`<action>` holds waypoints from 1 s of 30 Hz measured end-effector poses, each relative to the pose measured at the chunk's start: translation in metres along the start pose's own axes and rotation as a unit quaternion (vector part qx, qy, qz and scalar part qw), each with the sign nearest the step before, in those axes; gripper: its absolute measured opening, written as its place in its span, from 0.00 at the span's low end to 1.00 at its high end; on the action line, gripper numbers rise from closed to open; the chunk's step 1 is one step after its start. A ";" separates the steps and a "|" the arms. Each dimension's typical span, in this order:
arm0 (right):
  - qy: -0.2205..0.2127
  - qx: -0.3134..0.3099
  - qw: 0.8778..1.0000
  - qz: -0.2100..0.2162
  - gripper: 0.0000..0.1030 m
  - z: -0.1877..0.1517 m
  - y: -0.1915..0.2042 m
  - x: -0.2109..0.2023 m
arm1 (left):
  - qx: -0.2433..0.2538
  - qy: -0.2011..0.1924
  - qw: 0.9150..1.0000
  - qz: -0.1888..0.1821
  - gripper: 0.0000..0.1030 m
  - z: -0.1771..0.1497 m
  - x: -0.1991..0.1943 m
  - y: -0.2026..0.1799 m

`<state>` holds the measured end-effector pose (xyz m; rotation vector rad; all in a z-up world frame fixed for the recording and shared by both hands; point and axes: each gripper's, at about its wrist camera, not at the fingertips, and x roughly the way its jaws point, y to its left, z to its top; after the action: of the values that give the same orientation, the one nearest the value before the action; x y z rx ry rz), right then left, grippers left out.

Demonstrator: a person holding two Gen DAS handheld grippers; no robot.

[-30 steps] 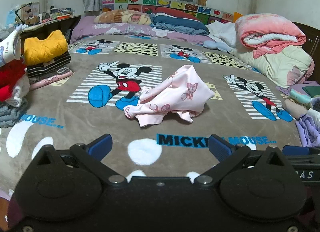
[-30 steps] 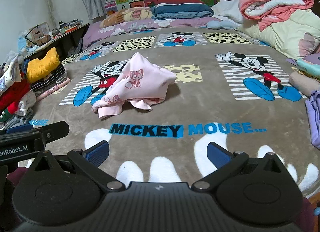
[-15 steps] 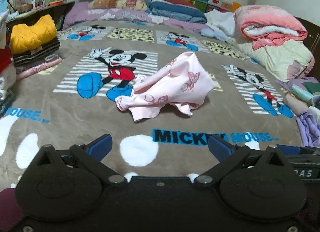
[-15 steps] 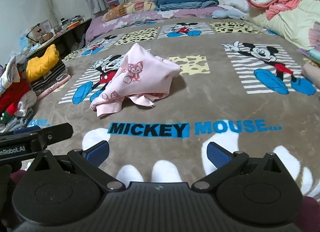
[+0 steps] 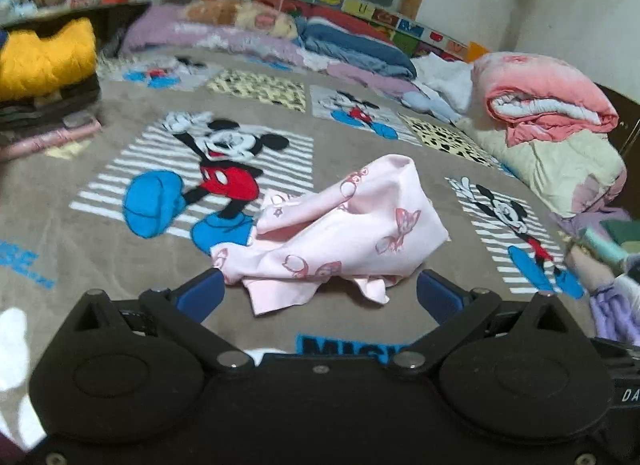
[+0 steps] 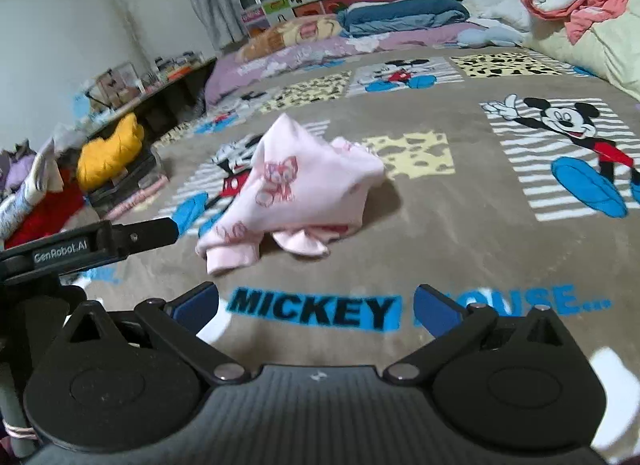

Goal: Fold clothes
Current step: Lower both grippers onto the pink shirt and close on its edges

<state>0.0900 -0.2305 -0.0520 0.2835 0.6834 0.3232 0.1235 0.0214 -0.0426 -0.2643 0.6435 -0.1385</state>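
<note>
Pink garment (image 5: 340,233): crumpled heap at centre frame on the bed's cartoon-print blanket (image 5: 100,257), long axis running lower left to upper right in the left wrist view, peak toward upper right, loose hems (image 6: 228,255) trailing toward the cameras. Left tool (image 5: 320,293) and right tool (image 6: 316,305): both wide, holding nothing. Change over the last second: both have advanced, the garment now larger and lower in frame, the left tool's tips flanking its near edge; judged an approach to grasp.
</note>
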 end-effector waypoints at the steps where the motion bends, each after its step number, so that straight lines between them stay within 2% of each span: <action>1: -0.006 0.001 1.000 0.004 1.00 0.003 -0.003 0.002 | -0.006 0.005 1.000 -0.003 1.00 0.003 0.005 0.003; 5: -0.022 0.001 1.000 0.018 1.00 0.020 -0.016 0.014 | -0.030 0.026 0.999 -0.017 1.00 0.015 0.024 0.017; 12: -0.005 0.024 0.999 0.026 1.00 0.059 -0.049 0.051 | -0.072 0.063 0.995 -0.040 0.99 0.036 0.057 0.042; 15: 0.002 0.035 0.999 0.041 1.00 0.073 -0.064 0.072 | -0.094 0.068 0.992 -0.041 0.98 0.042 0.071 0.048; 19: -0.001 0.063 0.997 0.035 1.00 0.092 -0.081 0.100 | -0.109 0.065 0.991 -0.049 0.95 0.052 0.089 0.055; 25: 0.013 0.090 0.993 0.069 1.00 0.112 -0.099 0.148 | -0.122 0.073 0.988 -0.056 0.81 0.064 0.123 0.064; 26: 0.017 0.089 0.993 0.072 1.00 0.114 -0.100 0.156 | -0.117 0.074 0.989 -0.058 0.73 0.066 0.129 0.064; 28: 0.026 0.086 0.993 0.079 0.98 0.117 -0.100 0.172 | -0.106 0.078 0.990 -0.058 0.70 0.070 0.139 0.065; 30: 0.037 0.081 0.992 0.089 0.91 0.119 -0.100 0.186 | -0.096 0.084 0.990 -0.064 0.67 0.071 0.151 0.066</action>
<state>0.3237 -0.2691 -0.1053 0.4917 0.7597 0.4513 0.2891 0.0678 -0.0932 -0.4833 0.8090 -0.2233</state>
